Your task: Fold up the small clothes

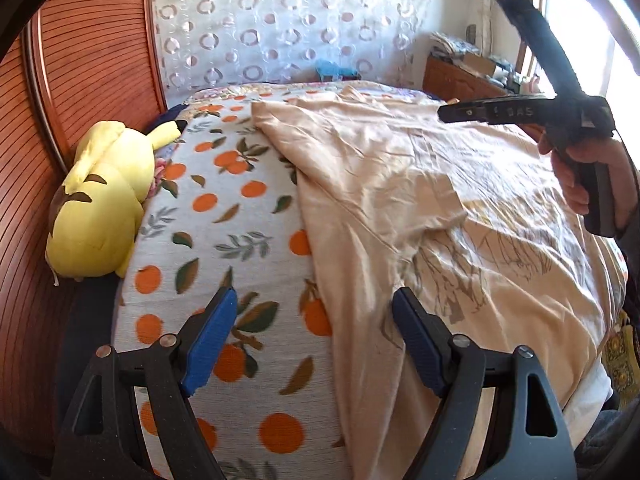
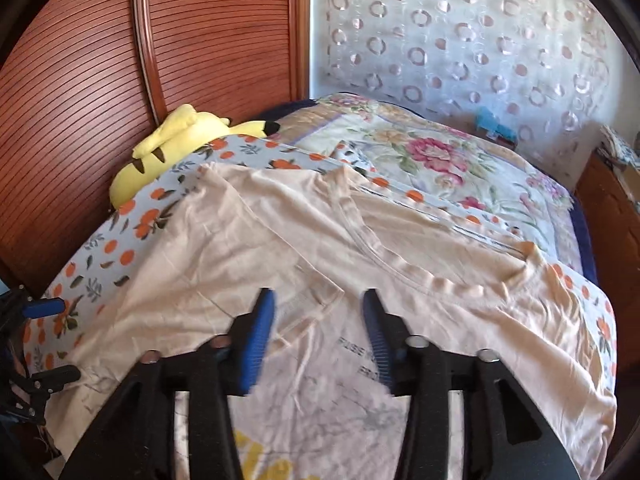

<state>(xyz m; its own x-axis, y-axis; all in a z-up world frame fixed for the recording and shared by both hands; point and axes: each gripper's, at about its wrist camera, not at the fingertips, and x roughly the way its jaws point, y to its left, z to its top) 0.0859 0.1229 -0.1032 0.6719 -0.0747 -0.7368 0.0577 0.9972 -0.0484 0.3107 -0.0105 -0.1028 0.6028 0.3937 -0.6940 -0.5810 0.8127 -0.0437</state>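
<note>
Lying spread on orange-print blanket [image 1: 224, 216], peach T-shirt [image 2: 280, 232], yellow plush [image 1: 100, 208] beside, both tools [image 1: 316, 340] [image 2: 318, 340] open, empty.

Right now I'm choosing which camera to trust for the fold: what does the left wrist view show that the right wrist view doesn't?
Only the left wrist view: the person's hand holding the right gripper from outside, and a bright window.

Only the right wrist view: the shirt's collar, printed lettering, and the floral quilt.

Both: the beige T-shirt spread on the orange-print blanket, the yellow plush toy, the wooden headboard and the circle-pattern curtain.
</note>
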